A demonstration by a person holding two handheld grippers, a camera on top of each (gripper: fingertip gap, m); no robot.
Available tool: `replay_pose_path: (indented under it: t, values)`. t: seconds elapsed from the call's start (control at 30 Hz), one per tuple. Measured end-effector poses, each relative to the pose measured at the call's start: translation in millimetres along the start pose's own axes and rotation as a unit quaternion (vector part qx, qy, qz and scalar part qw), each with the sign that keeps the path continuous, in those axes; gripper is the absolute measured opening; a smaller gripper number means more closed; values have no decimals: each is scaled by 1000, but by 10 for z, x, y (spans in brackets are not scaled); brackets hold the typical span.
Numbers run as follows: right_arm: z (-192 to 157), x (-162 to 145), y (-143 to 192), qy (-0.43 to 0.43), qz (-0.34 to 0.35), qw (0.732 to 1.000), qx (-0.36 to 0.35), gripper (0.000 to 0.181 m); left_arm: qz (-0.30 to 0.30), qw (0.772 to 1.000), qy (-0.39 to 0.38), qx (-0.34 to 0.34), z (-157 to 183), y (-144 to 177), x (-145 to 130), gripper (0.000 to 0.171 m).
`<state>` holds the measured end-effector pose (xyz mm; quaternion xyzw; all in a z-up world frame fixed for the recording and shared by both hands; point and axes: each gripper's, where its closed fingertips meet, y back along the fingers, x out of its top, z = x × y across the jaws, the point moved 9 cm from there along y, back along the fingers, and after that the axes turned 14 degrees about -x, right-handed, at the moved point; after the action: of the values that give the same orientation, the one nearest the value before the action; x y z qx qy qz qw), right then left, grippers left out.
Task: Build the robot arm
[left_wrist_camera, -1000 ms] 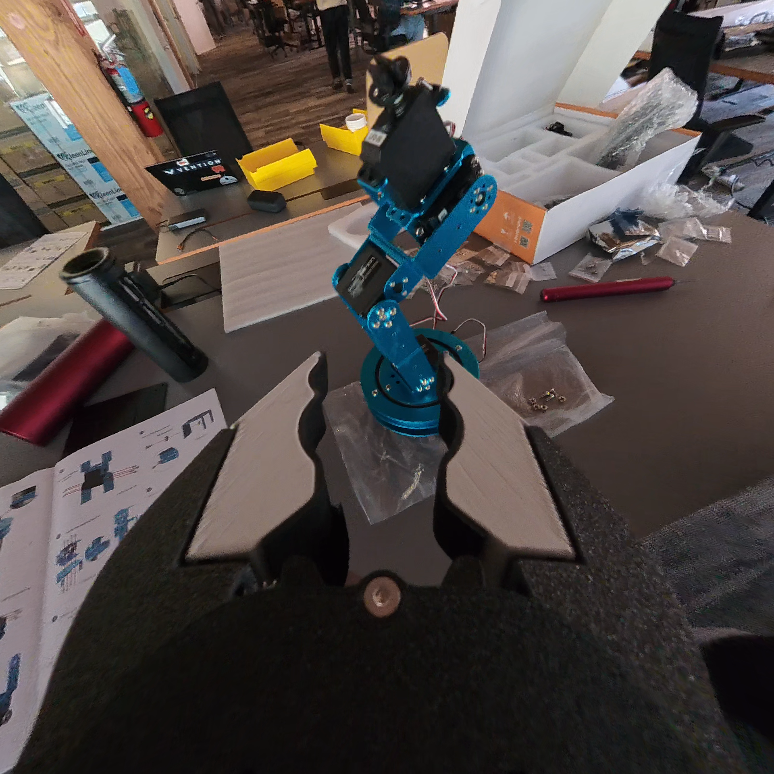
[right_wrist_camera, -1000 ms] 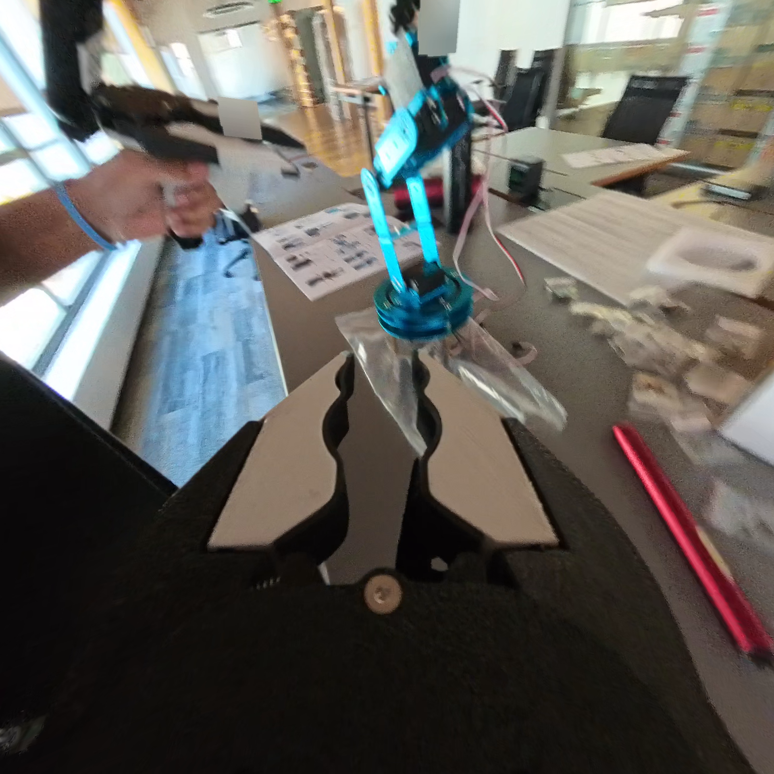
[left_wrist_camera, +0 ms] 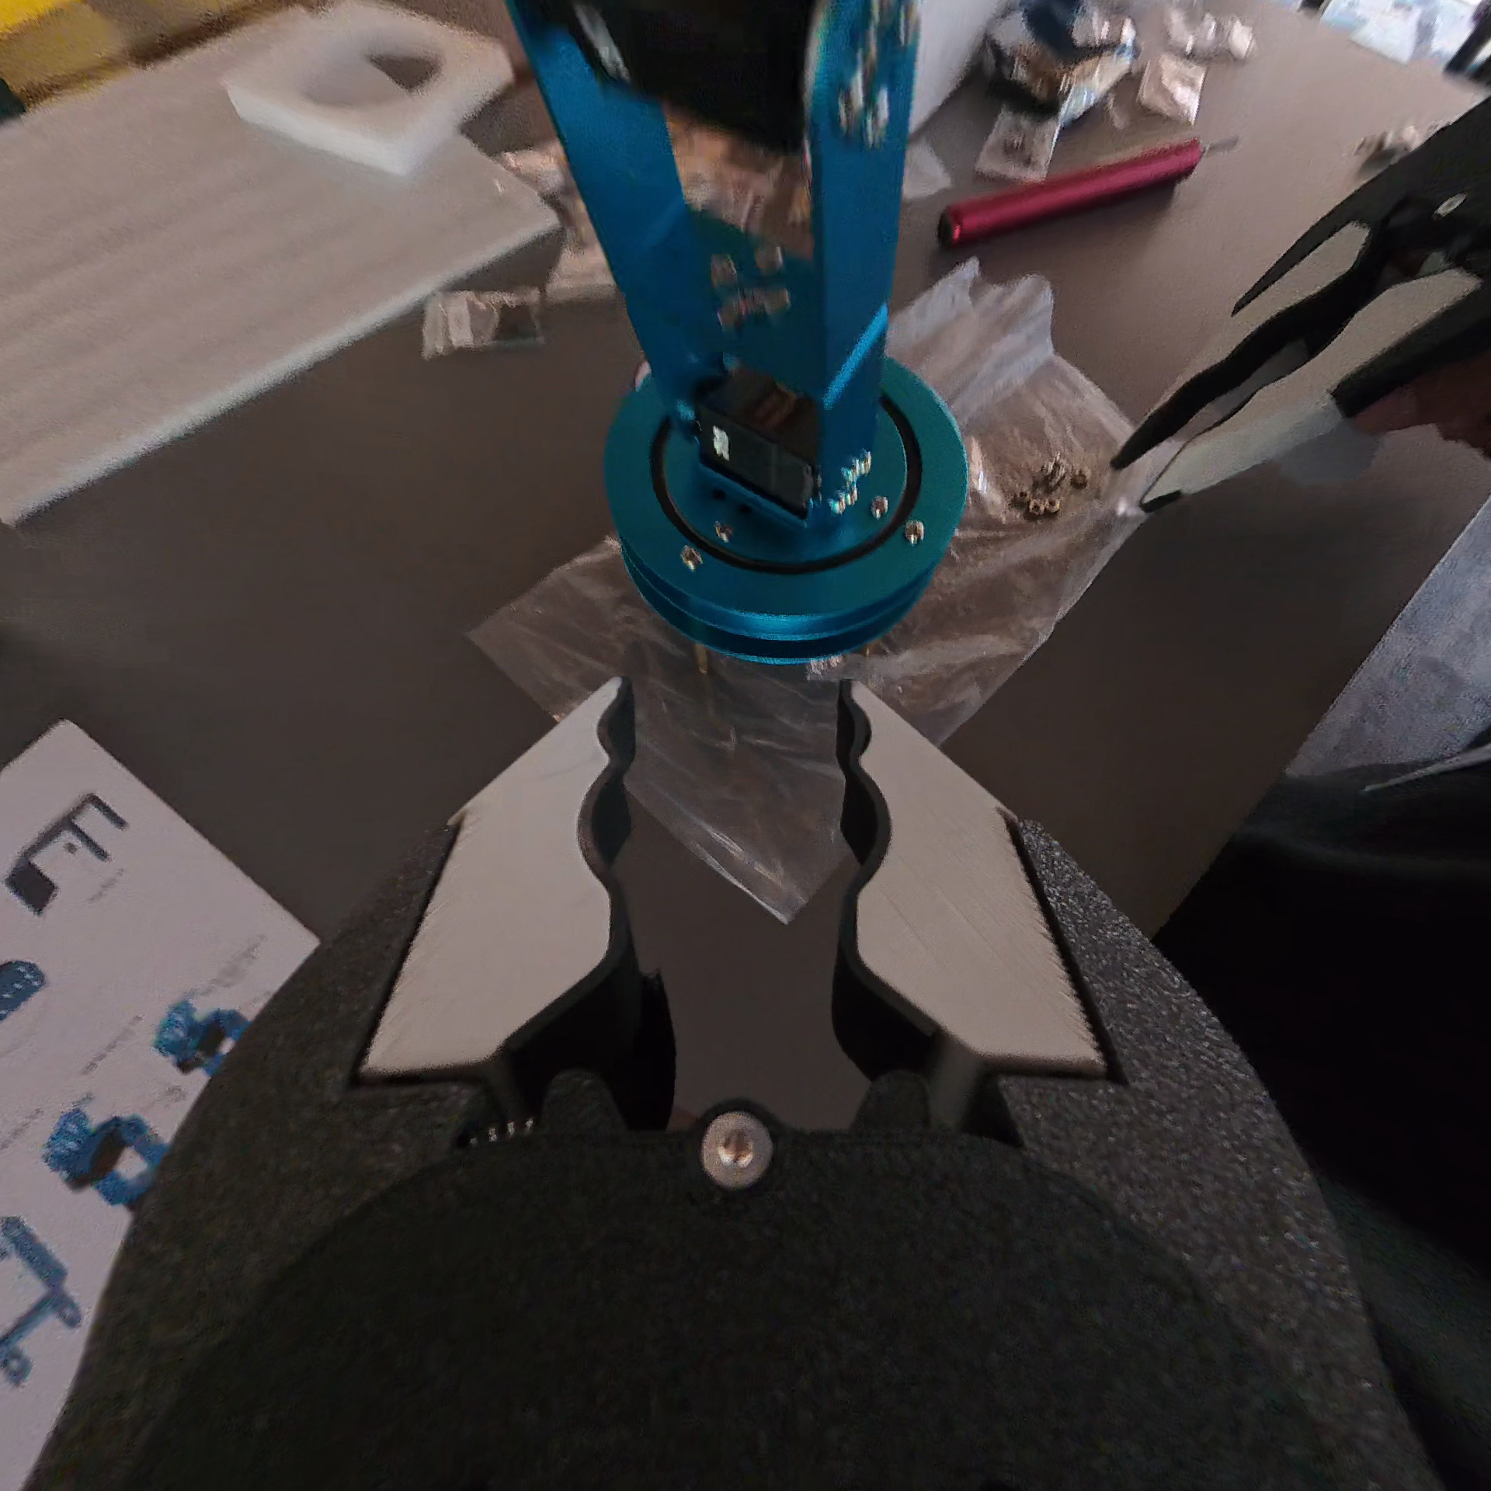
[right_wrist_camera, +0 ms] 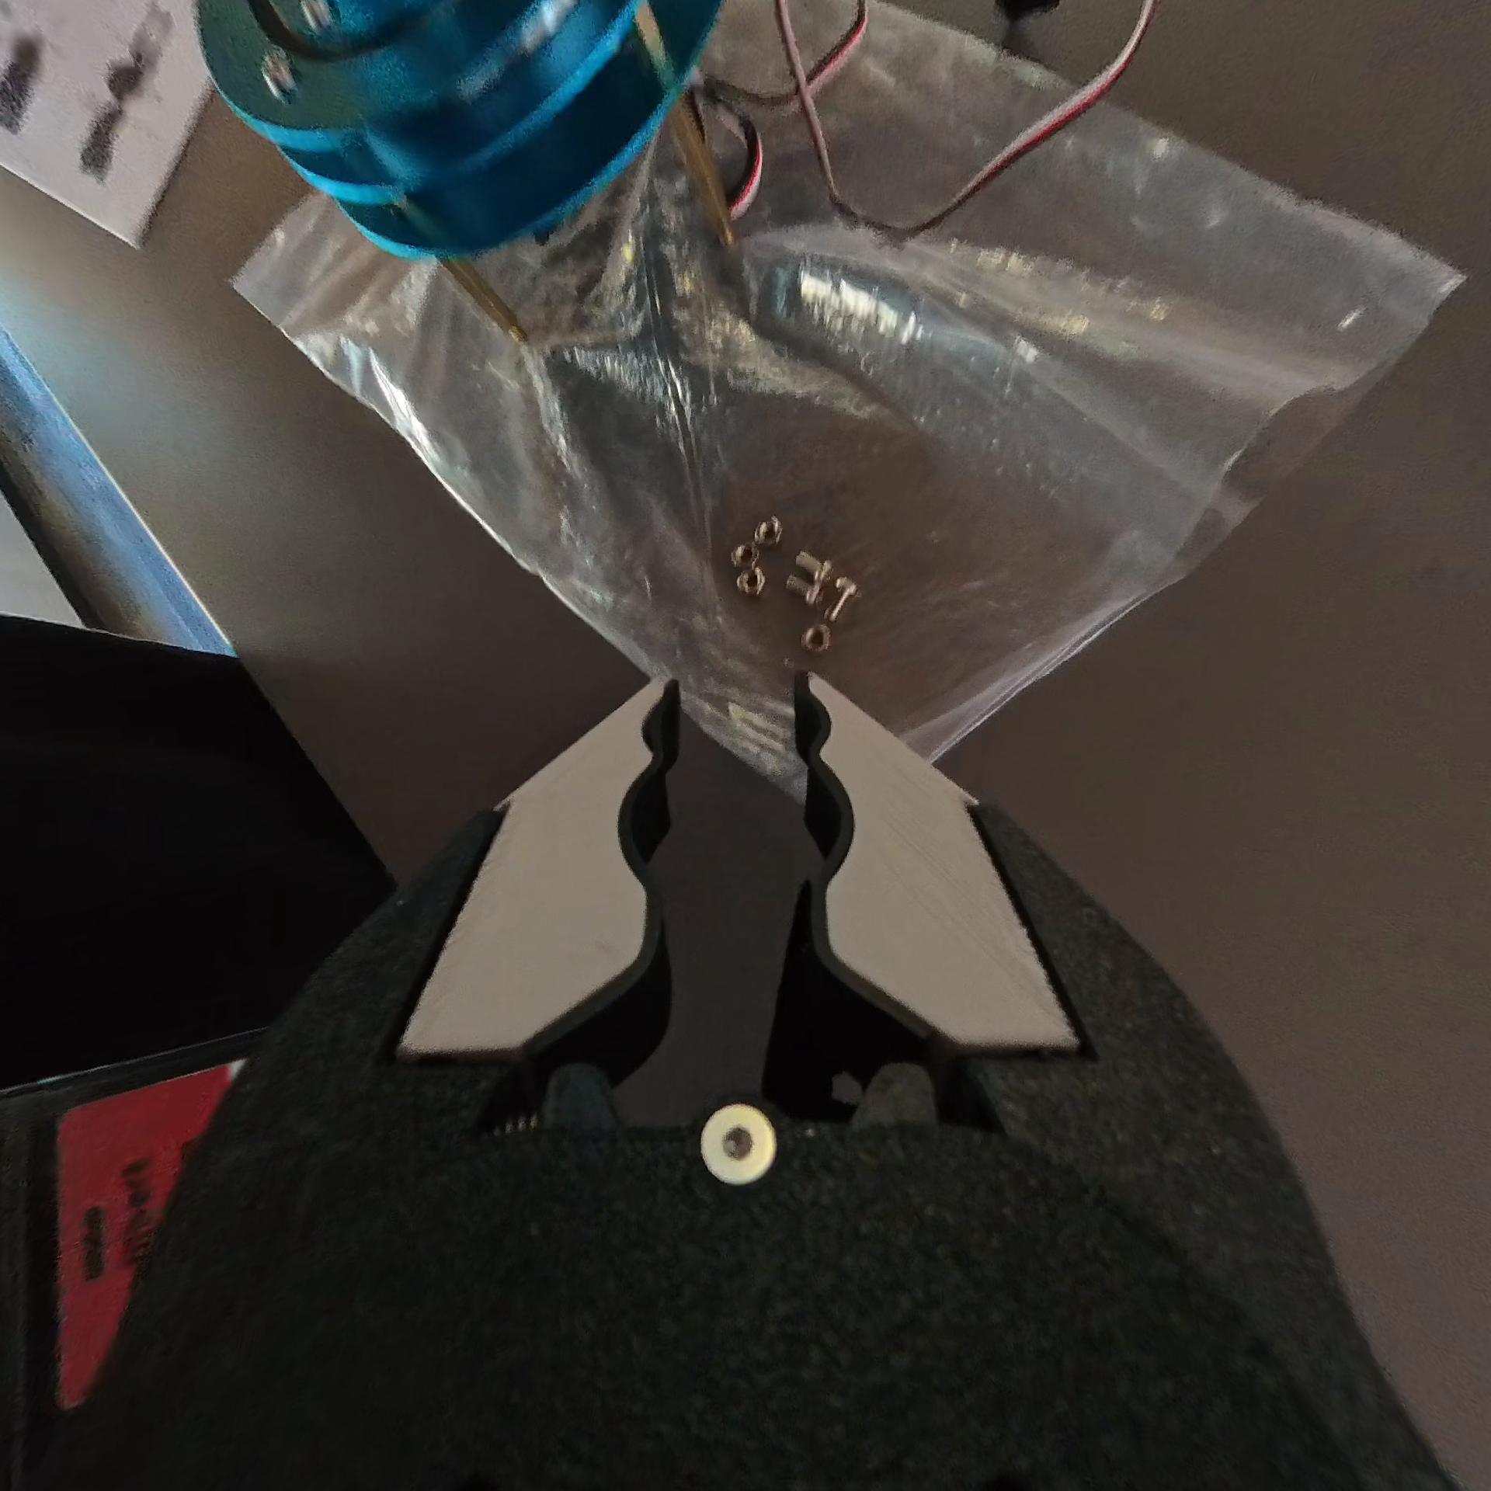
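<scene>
While the left gripper [left_wrist_camera: 730, 694] hangs with its jaws spread and nothing between them, its tips sit just short of the round blue base [left_wrist_camera: 787, 516] of a small robot arm kit, which stands on brass legs over a clear plastic bag [left_wrist_camera: 710, 750] on the grey table [left_wrist_camera: 323, 516]. Two blue brackets [left_wrist_camera: 645, 202] rise from the base, a black servo [left_wrist_camera: 754, 444] set between them. A printed instruction sheet [left_wrist_camera: 105, 968] lies to the left, a red cylinder [left_wrist_camera: 1065, 194] farther back, and the right gripper [left_wrist_camera: 1129, 484] reaches in from the right edge beside a second bag. Seen from the right wrist, that gripper [right_wrist_camera: 736, 686] is likewise parted and empty, its tips over the near corner of a clear zip bag [right_wrist_camera: 1008, 419] holding a few small nuts and screws [right_wrist_camera: 795, 577]. The blue base [right_wrist_camera: 452, 121] looms upper left, its brass standoffs [right_wrist_camera: 710, 194] resting on the plastic, with red, white and black wires [right_wrist_camera: 815, 105] looping behind.
</scene>
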<state>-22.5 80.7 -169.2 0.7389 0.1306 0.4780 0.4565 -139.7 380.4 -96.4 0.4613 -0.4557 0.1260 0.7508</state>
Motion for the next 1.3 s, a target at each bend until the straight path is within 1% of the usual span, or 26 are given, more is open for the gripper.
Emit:
replay_pose_path:
  t: [0.03, 0.1, 0.13, 0.2, 0.23, 0.27, 0.33, 0.4, 0.5, 0.6, 0.7, 0.83, 0.9, 1.03, 1.3]
  values:
    - [0, 86, 64, 1, 18, 1000, 4, 28, 13, 1000, -6, -2, -18, 65, 68, 50]
    - [-47, 424, 304, 16, 75, 997, 28, 27, 36, 999, -24, -6, -49, 191, 227, 50]
    - [-80, 667, 483, 28, 114, 992, 38, 27, 46, 998, -33, -5, -59, 249, 312, 50]
    - [-163, 1216, 901, 56, 209, 974, 61, 26, 68, 996, -52, -11, -47, 351, 475, 50]
    - [-222, 1483, 1092, 72, 247, 963, 82, 26, 79, 995, -60, -15, -29, 391, 546, 50]
    - [-289, 1728, 1245, 91, 271, 953, 104, 27, 92, 993, -69, -18, -5, 427, 610, 50]
    - [-419, 2133, 1407, 138, 291, 937, 138, 31, 118, 989, -79, -28, 45, 477, 708, 50]
    - [-506, 2399, 1411, 182, 276, 934, 133, 33, 139, 986, -82, -28, 73, 499, 773, 50]
    - [-644, 2513, 1307, 265, 251, 925, 105, 32, 148, 985, -86, -14, 103, 483, 803, 50]
    - [-701, 2522, 1238, 303, 240, 918, 90, 29, 152, 985, -86, -4, 141, 424, 787, 50]
    - [-715, 2541, 1232, 312, 228, 916, 105, 24, 164, 983, -75, -13, 175, 371, 779, 50]
    - [-708, 2577, 1200, 333, 207, 914, 106, 19, 179, 981, -69, -22, 196, 357, 805, 50]
    - [-699, 2602, 1198, 339, 201, 913, 106, 12, 184, 980, -71, -21, 198, 375, 828, 49]
    - [-681, 2627, 1203, 343, 191, 912, 117, 11, 197, 977, -73, -20, 204, 416, 881, 49]
    - [-661, 2638, 1246, 338, 199, 909, 142, 10, 229, 970, -72, -34, 273, 435, 1003, 47]
